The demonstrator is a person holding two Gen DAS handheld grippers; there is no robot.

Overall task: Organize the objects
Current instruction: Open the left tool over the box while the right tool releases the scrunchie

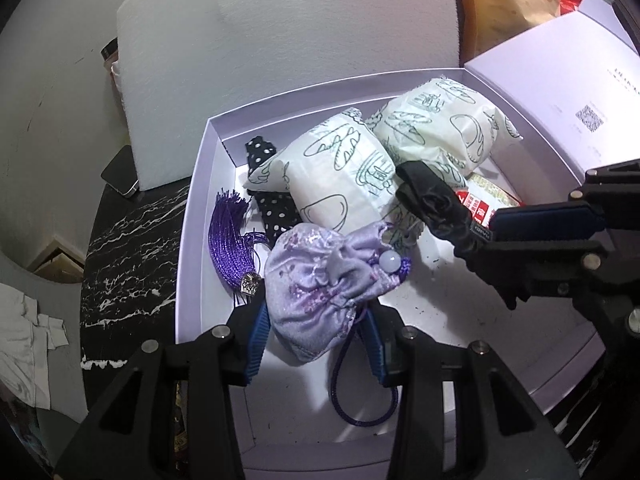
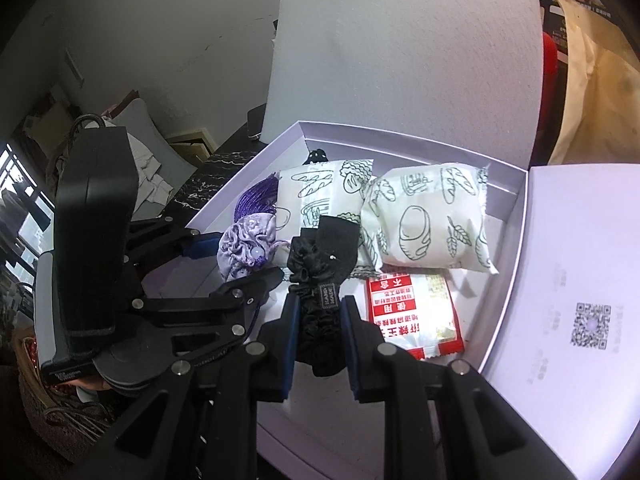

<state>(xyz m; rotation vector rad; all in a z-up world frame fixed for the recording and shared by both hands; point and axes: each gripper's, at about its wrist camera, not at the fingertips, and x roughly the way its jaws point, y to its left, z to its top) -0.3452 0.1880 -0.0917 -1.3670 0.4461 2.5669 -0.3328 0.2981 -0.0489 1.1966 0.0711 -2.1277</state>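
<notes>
A shallow lilac box (image 1: pixel 192 216) lies open on a black marble table. My left gripper (image 1: pixel 318 344) is shut on a lilac embroidered drawstring pouch (image 1: pixel 316 280), low over the box's near left part. The pouch's purple cord (image 1: pixel 360 400) loops down onto the box floor, and its purple tassel (image 1: pixel 232 240) lies to the left. My right gripper (image 2: pixel 320 344) is shut on a black satin scrunchie (image 2: pixel 320 272) with a small label, held over the box's middle. In the left wrist view the right gripper (image 1: pixel 504 240) reaches in from the right with the scrunchie (image 1: pixel 436 208).
Two white bread packets with green drawings (image 1: pixel 336 168) (image 1: pixel 444 128) lie at the back of the box. With them are a black polka-dot cloth (image 1: pixel 276 208) and a red-and-white snack packet (image 2: pixel 412 312). The box lid (image 2: pixel 580 280) lies open on the right. A white foam board (image 1: pixel 280 60), a phone (image 1: pixel 120 172) and a brown paper bag (image 1: pixel 512 0) stand behind.
</notes>
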